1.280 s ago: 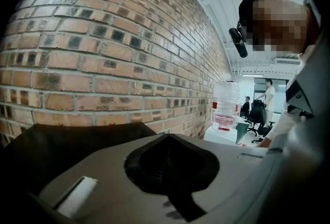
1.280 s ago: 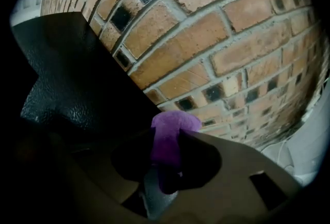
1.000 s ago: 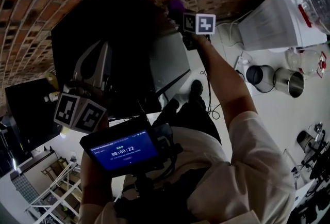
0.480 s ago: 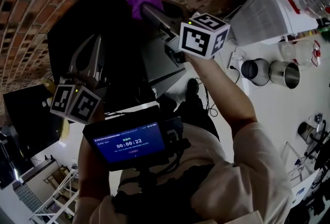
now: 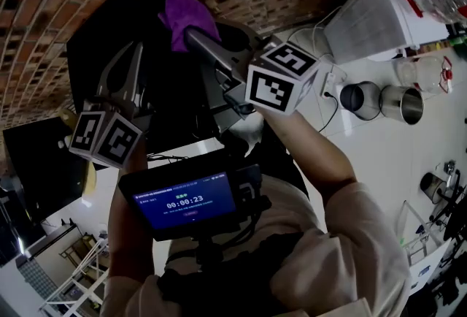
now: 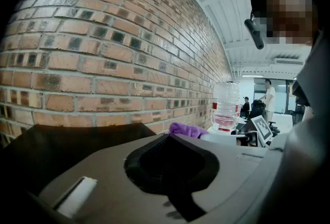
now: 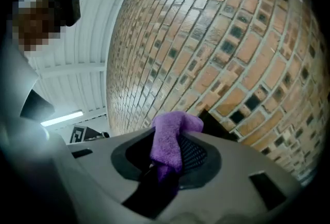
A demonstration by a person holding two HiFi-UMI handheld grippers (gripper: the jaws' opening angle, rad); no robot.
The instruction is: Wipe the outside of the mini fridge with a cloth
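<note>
cloth (image 7: 172,140): soft, light, limp; best gripped on a bunched fold | right tool (image 7: 170,161): clamped on cloth, by fridge (image 5: 91,67) | left tool (image 6: 170,166): together, empty

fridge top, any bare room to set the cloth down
Yes: the fridge top is bare between the brick wall and the left gripper. It is crowded where the right gripper holds the cloth, and on the floor by the pots.
</note>
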